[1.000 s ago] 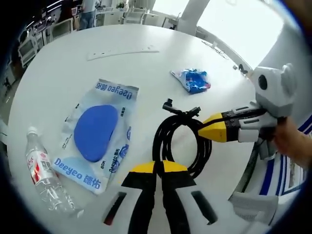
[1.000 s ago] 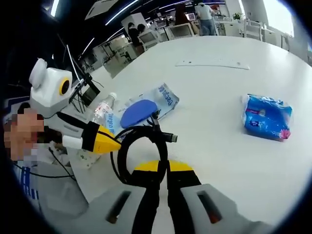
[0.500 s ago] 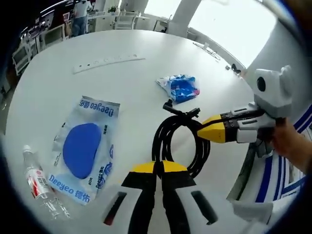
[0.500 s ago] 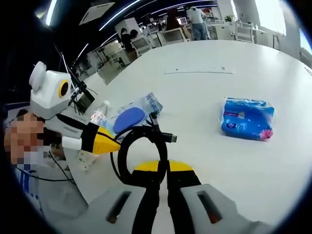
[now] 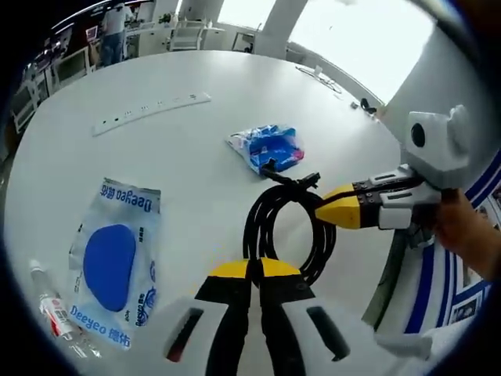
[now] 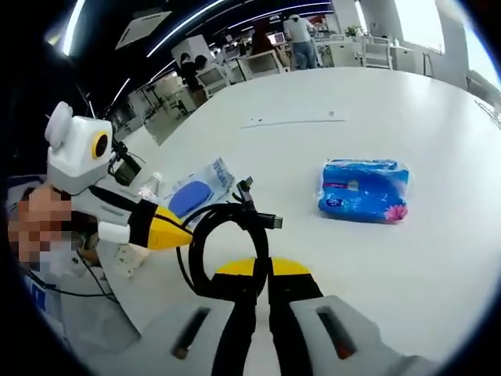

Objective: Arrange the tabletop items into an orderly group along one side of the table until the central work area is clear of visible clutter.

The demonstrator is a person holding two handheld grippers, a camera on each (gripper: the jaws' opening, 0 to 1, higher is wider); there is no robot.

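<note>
A coiled black cable (image 5: 252,223) hangs above the white round table (image 5: 196,176), held from two sides. My left gripper (image 5: 254,270) is shut on the coil's near edge. My right gripper (image 5: 319,207) comes in from the right, shut on its side. In the right gripper view the cable (image 6: 194,252) sits in my right gripper (image 6: 262,270), with the left gripper (image 6: 184,233) on the loop's left. On the table lie a blue tissue pack (image 5: 270,146) (image 6: 364,190), a Deeyeo bag with a blue pad (image 5: 109,262) (image 6: 196,186) and a water bottle (image 5: 47,305) (image 6: 145,188).
A long white power strip (image 5: 149,113) (image 6: 293,121) lies on the far part of the table. A person's hand (image 5: 470,235) holds the right gripper by the table edge. Desks, chairs and a standing person (image 6: 301,35) are far behind.
Both views have shifted, so the table items look smaller and sit lower left; the tissue pack now lies nearer the cable in view. Both grippers keep their hold on the cable.
</note>
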